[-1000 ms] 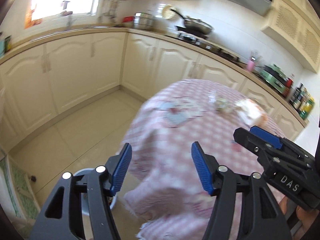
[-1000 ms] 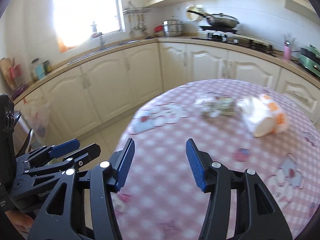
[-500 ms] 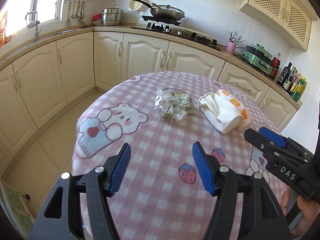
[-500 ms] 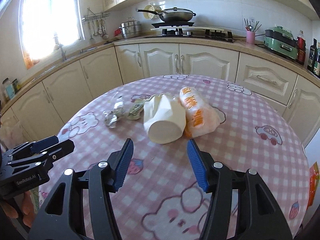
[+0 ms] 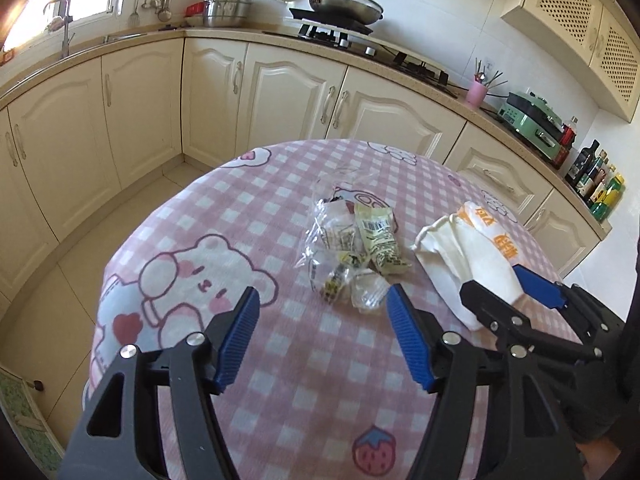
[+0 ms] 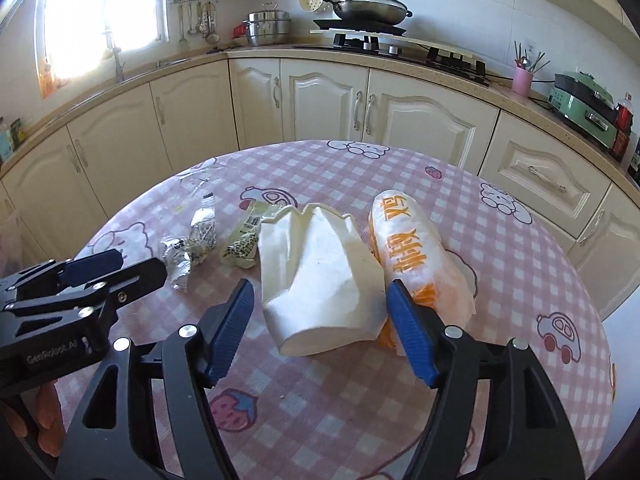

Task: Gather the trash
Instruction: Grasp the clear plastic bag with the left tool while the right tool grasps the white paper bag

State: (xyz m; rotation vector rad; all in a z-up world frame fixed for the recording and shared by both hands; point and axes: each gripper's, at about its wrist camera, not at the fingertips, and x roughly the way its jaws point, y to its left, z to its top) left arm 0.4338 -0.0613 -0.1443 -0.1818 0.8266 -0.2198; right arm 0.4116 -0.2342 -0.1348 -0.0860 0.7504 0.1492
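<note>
You've swung both in over the bench [image 5: 280,420]: left gripper [image 5: 322,338] open behind wrappers [image 5: 356,252]; right gripper [image 6: 320,330] open, straddling paper bag [image 6: 320,280]. Pickup next.

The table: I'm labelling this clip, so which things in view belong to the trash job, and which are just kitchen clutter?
Trash job:
crumpled wrappers
white paper bag
orange-printed bag
left tool, right tool, both open

Lying about:
wok
steel pot
pink utensil cup
green appliance
</note>
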